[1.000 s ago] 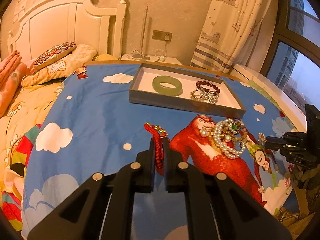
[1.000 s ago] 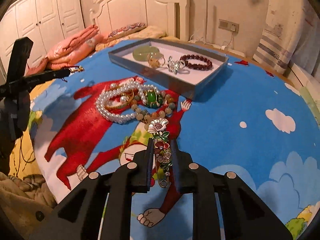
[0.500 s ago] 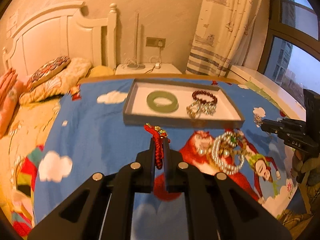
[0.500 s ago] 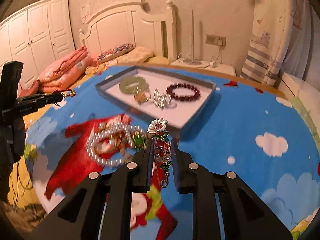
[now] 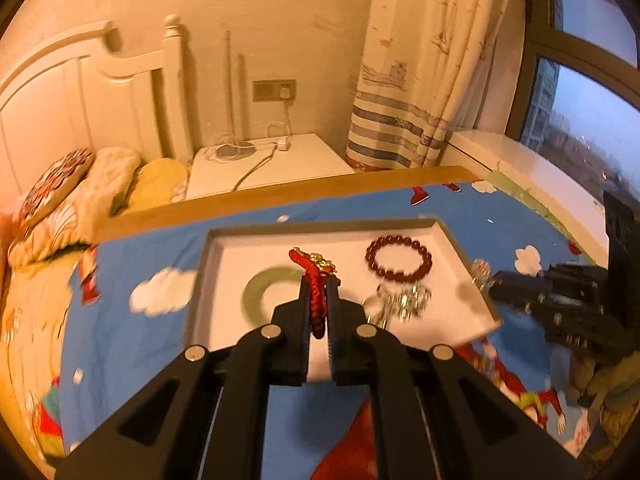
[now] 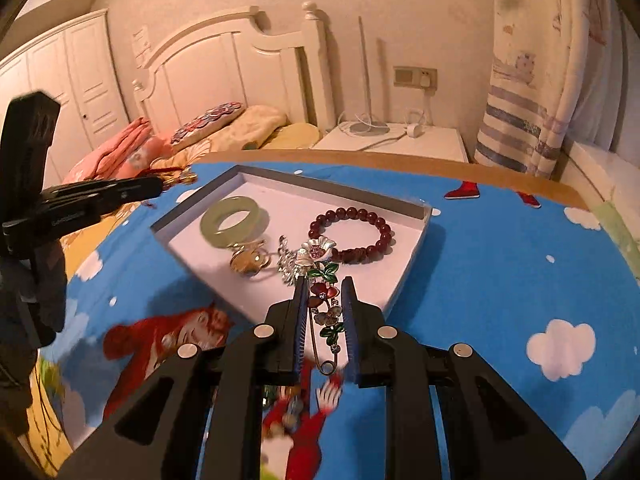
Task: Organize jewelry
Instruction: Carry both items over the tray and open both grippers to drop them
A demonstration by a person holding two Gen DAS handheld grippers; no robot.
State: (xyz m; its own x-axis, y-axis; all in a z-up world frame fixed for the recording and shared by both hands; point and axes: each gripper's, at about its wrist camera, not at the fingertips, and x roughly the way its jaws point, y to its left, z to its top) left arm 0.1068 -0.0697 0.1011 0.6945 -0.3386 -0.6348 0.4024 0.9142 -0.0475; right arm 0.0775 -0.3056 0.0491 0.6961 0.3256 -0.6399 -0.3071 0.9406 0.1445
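My left gripper (image 5: pixel 318 282) is shut on a red braided cord bracelet (image 5: pixel 316 280) with gold charms, held above the near part of the grey-rimmed white tray (image 5: pixel 460 312). In the tray lie a green jade bangle (image 5: pixel 256 288), a dark red bead bracelet (image 5: pixel 400 258) and a silvery piece (image 5: pixel 404 300). My right gripper (image 6: pixel 325 280) is shut on a flower brooch pin (image 6: pixel 325 280) with red and green enamel, over the tray's near edge (image 6: pixel 408 276). From the right wrist view the left gripper (image 6: pixel 156 186) shows at the left; the bangle (image 6: pixel 234 220), bead bracelet (image 6: pixel 352 236) and a gold ring (image 6: pixel 250 260) lie inside.
The tray rests on a blue cartoon bedspread (image 6: pixel 500 280) on a bed with a wooden edge (image 5: pixel 280 196). Behind stand a white nightstand (image 5: pixel 272 164) with cables, a white headboard (image 6: pixel 232 64), pillows (image 5: pixel 80 192) and a striped curtain (image 5: pixel 404 120).
Both grippers have moved forward and slightly up with their pieces, from over the bedspread to over the tray. The pearl pile has passed out of view below them.
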